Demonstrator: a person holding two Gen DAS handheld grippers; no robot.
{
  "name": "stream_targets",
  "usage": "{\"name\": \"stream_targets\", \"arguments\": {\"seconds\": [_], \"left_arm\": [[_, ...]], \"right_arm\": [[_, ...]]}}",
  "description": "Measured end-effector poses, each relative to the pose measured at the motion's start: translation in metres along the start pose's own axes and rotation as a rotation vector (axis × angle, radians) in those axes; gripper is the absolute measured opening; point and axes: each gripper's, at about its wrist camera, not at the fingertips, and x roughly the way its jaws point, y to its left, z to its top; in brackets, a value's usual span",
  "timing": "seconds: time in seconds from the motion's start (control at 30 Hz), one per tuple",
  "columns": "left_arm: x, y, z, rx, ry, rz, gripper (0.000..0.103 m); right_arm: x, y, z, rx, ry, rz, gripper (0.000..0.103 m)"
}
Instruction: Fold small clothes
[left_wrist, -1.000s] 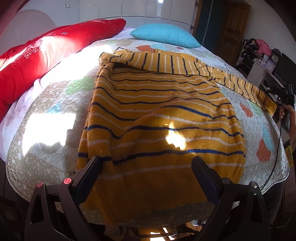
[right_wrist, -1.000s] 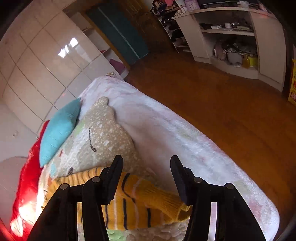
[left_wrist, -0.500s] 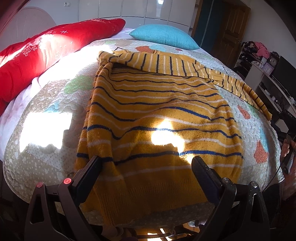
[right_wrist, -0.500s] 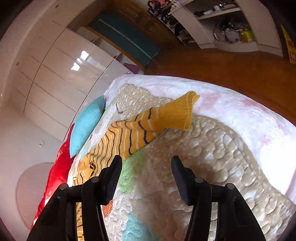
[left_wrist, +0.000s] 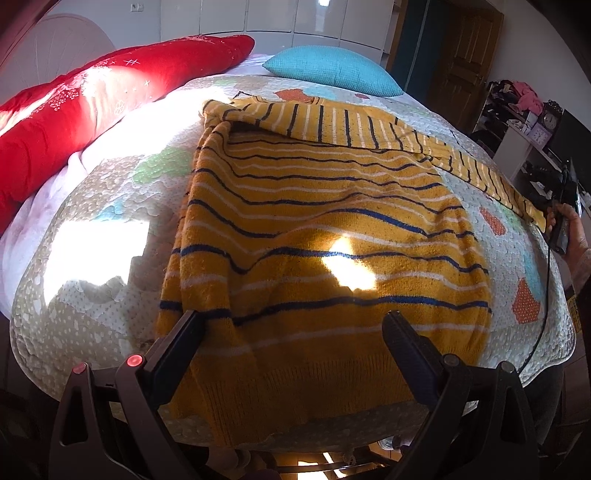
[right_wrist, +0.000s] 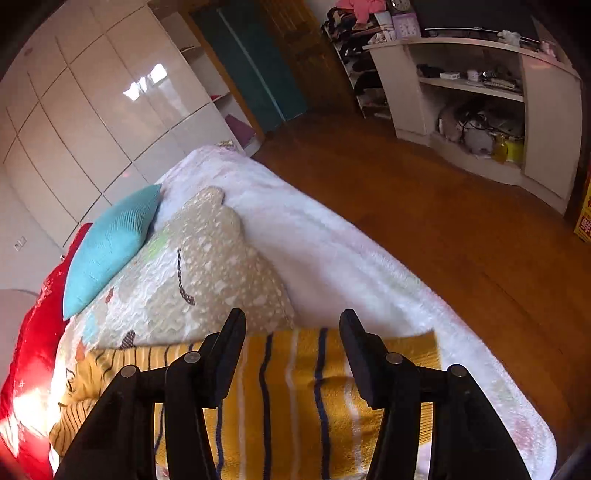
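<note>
A yellow sweater with dark blue and white stripes (left_wrist: 314, 236) lies flat on the quilted bed (left_wrist: 92, 229). One sleeve is laid across its top and runs out to the right, its cuff near the bed's right edge. My left gripper (left_wrist: 291, 332) is open and empty over the sweater's hem at the near edge. My right gripper (right_wrist: 291, 332) is open and empty just above the sleeve's cuff end (right_wrist: 291, 391), which lies between its fingers. In the left wrist view the right gripper (left_wrist: 563, 221) shows at the far right, held by a hand.
A long red bolster (left_wrist: 92, 99) lies along the bed's left side and a teal pillow (left_wrist: 332, 70) at its head. White wardrobes (right_wrist: 92, 110), a wooden floor (right_wrist: 443, 221) and white shelves with clutter (right_wrist: 480, 103) surround the bed.
My right gripper swung from further back to directly over the sleeve's cuff. My left gripper has hardly moved. The sweater lies as before.
</note>
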Motion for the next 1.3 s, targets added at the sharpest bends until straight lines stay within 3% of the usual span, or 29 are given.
{"name": "stream_targets", "arguments": {"seconds": [0.13, 0.33, 0.43, 0.57, 0.6, 0.63, 0.67, 0.73, 0.87, 1.03, 1.17, 1.3], "left_arm": [[0.003, 0.003, 0.0, -0.011, 0.001, -0.009, 0.097], [0.003, -0.001, 0.003, -0.003, -0.01, -0.041, 0.097], [-0.004, 0.0, 0.005, -0.01, -0.023, -0.065, 0.097], [-0.017, 0.005, 0.007, -0.023, -0.056, -0.061, 0.097], [-0.02, 0.007, 0.007, -0.031, -0.065, -0.06, 0.097], [-0.023, 0.01, 0.007, -0.041, -0.071, -0.06, 0.097], [-0.025, 0.014, 0.007, -0.052, -0.077, -0.062, 0.097], [-0.03, 0.022, 0.008, -0.075, -0.088, -0.066, 0.097], [-0.038, 0.042, 0.008, -0.122, -0.103, -0.088, 0.097], [-0.053, 0.062, 0.007, -0.152, -0.143, -0.124, 0.097], [-0.067, 0.08, 0.003, -0.171, -0.184, -0.132, 0.097], [-0.072, 0.106, -0.003, -0.218, -0.193, -0.109, 0.097]], "right_arm": [[-0.031, -0.021, -0.011, 0.091, 0.006, 0.128, 0.061], [-0.049, -0.05, -0.082, 0.221, 0.156, 0.235, 0.061], [-0.031, -0.06, -0.092, 0.283, 0.177, 0.219, 0.061], [-0.018, -0.057, -0.07, 0.29, 0.068, 0.149, 0.06], [-0.011, -0.054, -0.064, 0.284, 0.065, 0.132, 0.056], [-0.006, -0.051, -0.057, 0.267, 0.073, 0.119, 0.028], [-0.001, -0.045, -0.053, 0.241, 0.089, 0.088, 0.01], [-0.003, -0.031, -0.045, 0.2, 0.099, 0.067, 0.01], [-0.033, 0.051, -0.037, -0.004, 0.06, 0.113, 0.009], [-0.06, 0.198, -0.053, -0.24, 0.061, 0.31, 0.009], [-0.052, 0.311, -0.095, -0.39, 0.125, 0.437, 0.009], [-0.024, 0.397, -0.161, -0.482, 0.237, 0.511, 0.009]]}}
